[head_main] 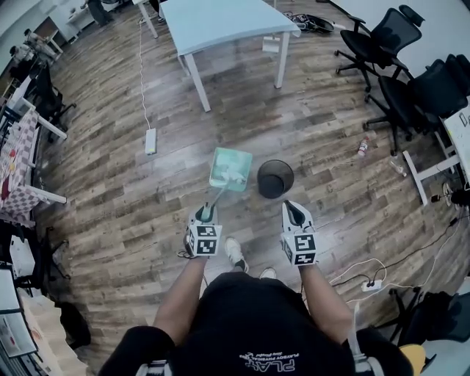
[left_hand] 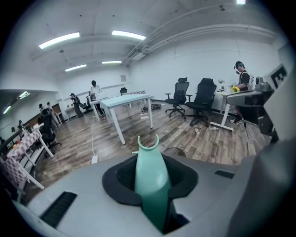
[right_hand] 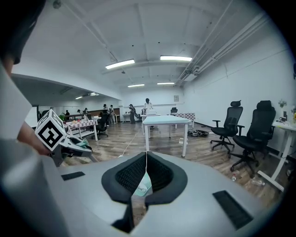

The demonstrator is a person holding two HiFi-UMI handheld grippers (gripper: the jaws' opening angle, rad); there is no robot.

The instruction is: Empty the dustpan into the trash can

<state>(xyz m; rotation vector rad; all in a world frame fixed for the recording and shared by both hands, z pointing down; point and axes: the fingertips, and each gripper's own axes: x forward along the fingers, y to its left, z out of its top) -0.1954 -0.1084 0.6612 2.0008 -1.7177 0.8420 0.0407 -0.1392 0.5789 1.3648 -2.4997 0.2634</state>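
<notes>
A teal dustpan (head_main: 230,169) hangs above the wood floor just left of the round black trash can (head_main: 275,178). Its long teal handle (left_hand: 151,178) runs back into my left gripper (head_main: 208,214), which is shut on it. In the left gripper view the handle's forked end points at the trash can's rim (left_hand: 175,150). My right gripper (head_main: 294,213) is beside the left one, near the can, with its pads meeting and nothing between them. In the right gripper view (right_hand: 146,155), part of the dustpan (right_hand: 142,187) shows through the gap below the tips, and the left gripper (right_hand: 64,141) is at the left.
A light-blue table (head_main: 220,22) stands beyond the can. Black office chairs (head_main: 389,44) are at the right. A power strip with its cord (head_main: 150,141) lies on the floor to the left, a bottle (head_main: 363,147) to the right. Cables (head_main: 367,275) trail near my feet (head_main: 235,253).
</notes>
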